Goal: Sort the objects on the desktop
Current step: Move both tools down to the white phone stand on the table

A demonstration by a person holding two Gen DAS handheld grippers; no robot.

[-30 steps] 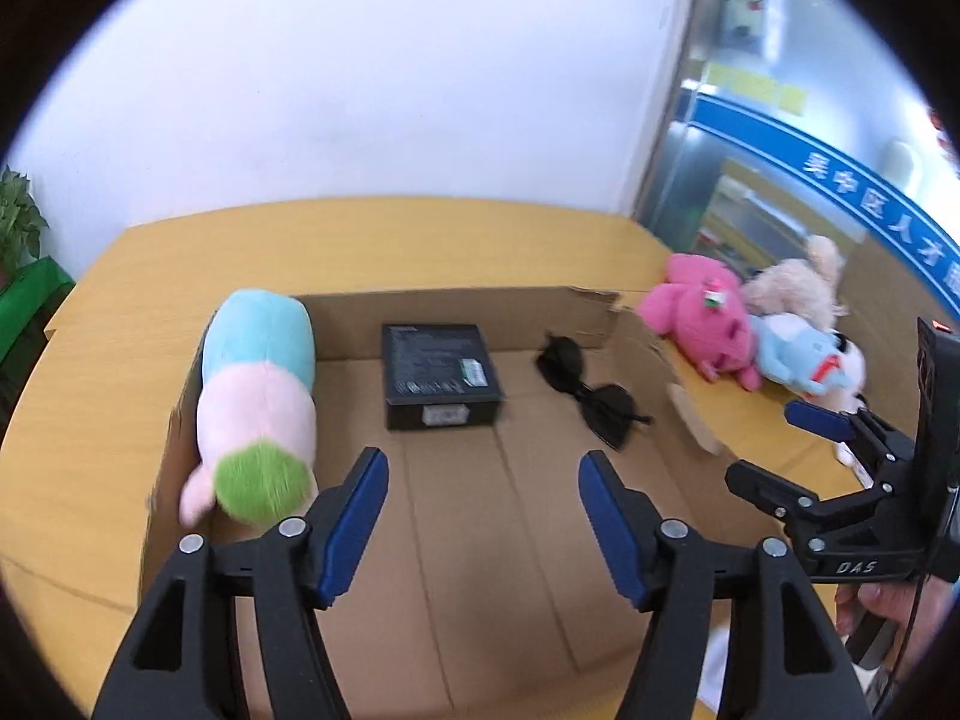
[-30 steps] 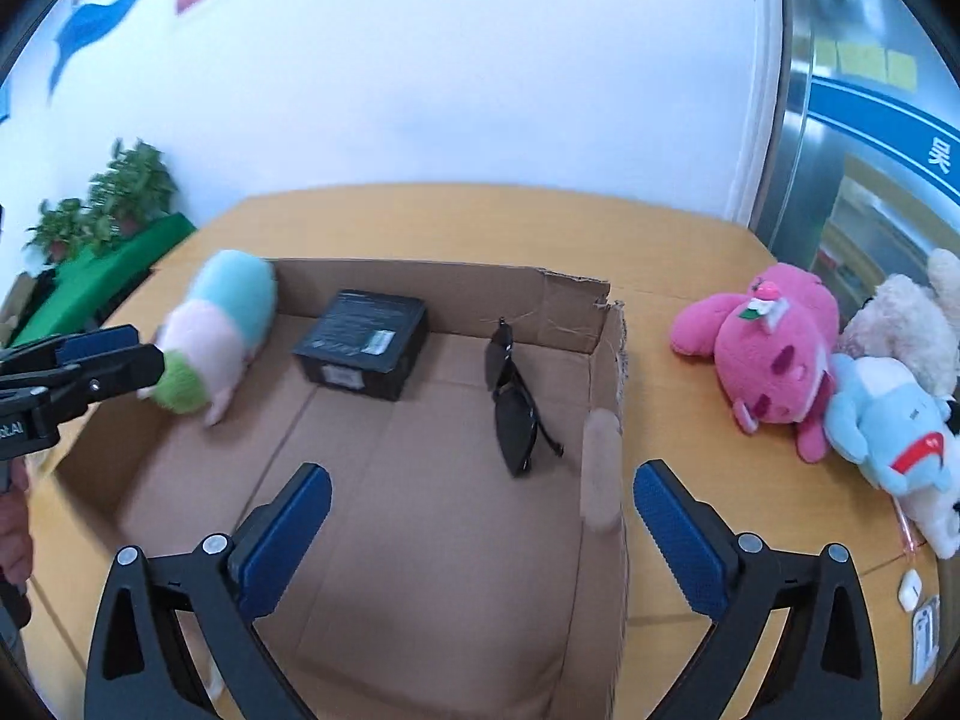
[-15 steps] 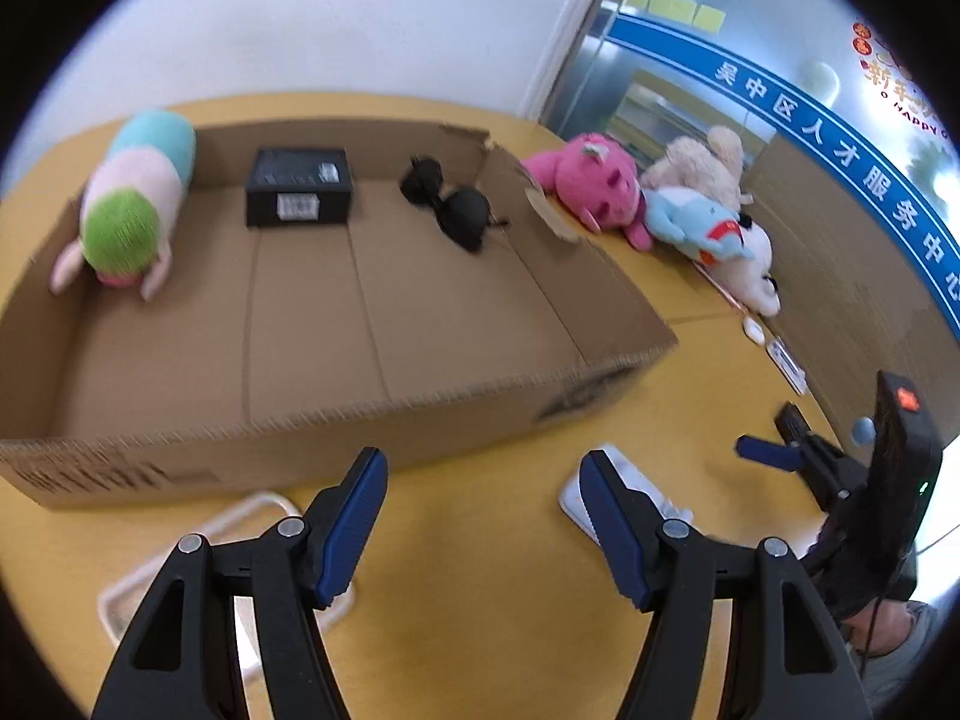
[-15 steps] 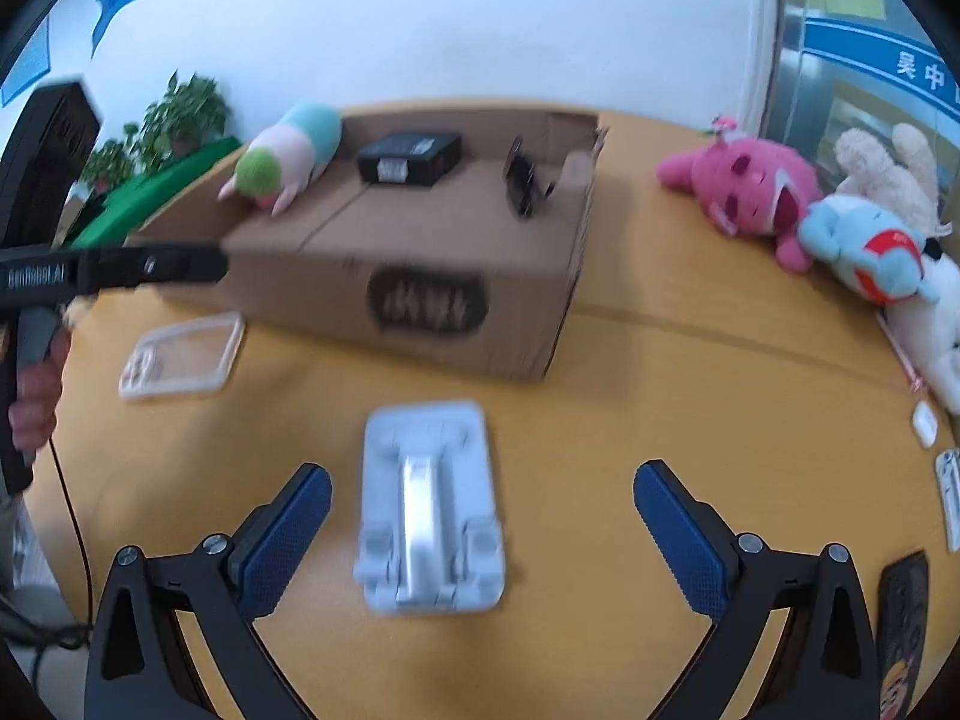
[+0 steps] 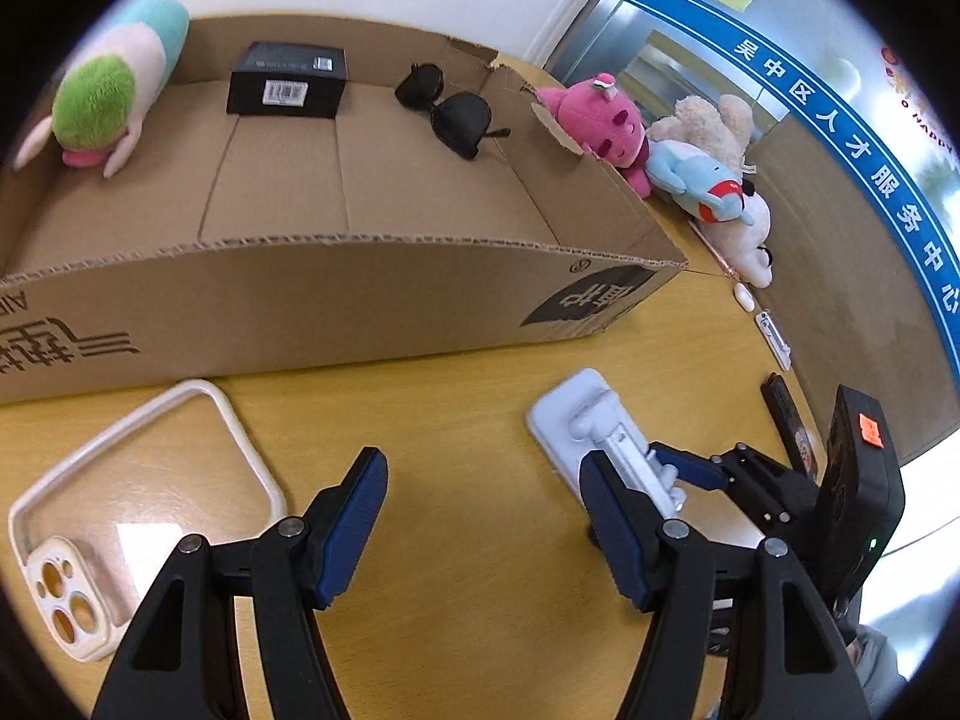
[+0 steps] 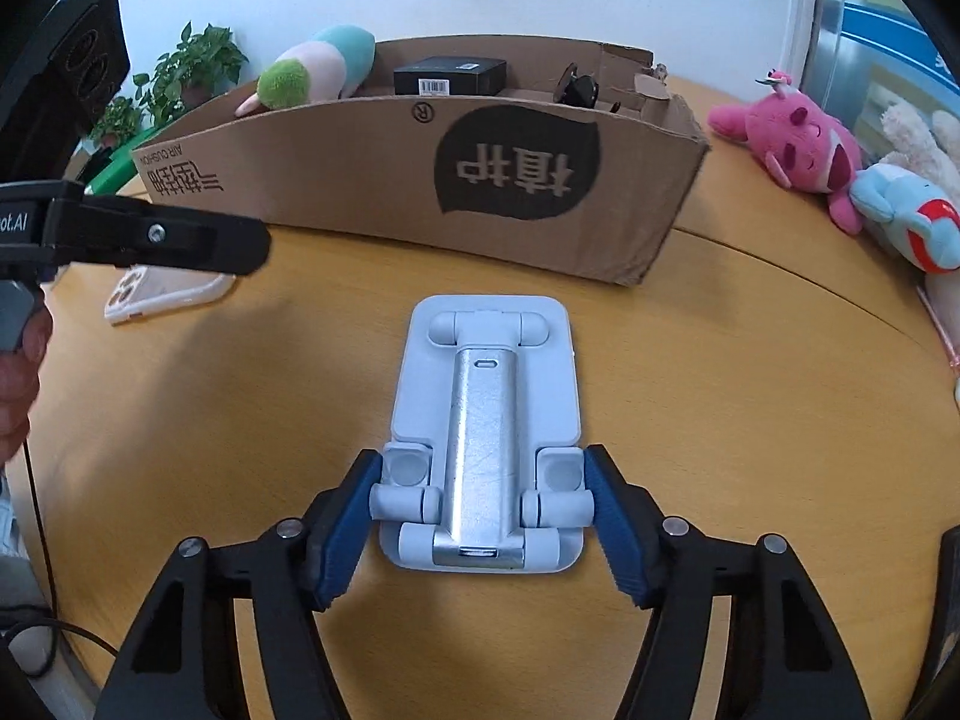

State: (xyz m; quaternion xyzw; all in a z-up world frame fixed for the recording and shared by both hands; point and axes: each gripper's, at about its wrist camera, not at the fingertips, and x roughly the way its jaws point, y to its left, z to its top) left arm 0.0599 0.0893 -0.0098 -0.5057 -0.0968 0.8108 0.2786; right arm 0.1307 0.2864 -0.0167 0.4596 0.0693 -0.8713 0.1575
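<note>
At lower centre of the right view, the right gripper (image 6: 483, 507) has just closed, fingers pinching the phone stand (image 6: 485, 414) flat on the surface (image 6: 720, 396), probably bound for the box (image 6: 420, 180). The left gripper (image 5: 480, 516) hangs half-open, empty.

The right claw (image 6: 483, 507) has just closed and seems clamped, while the left claw (image 5: 480, 516) hangs open, empty.

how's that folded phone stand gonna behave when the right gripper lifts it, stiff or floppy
The phone stand looks like hard plastic with a metal arm, so probably stiff. Its hinges might swing open once lifted. The right gripper, whose jaws have just been closing, seems to grip only the near end, so the far end may sag.
</note>
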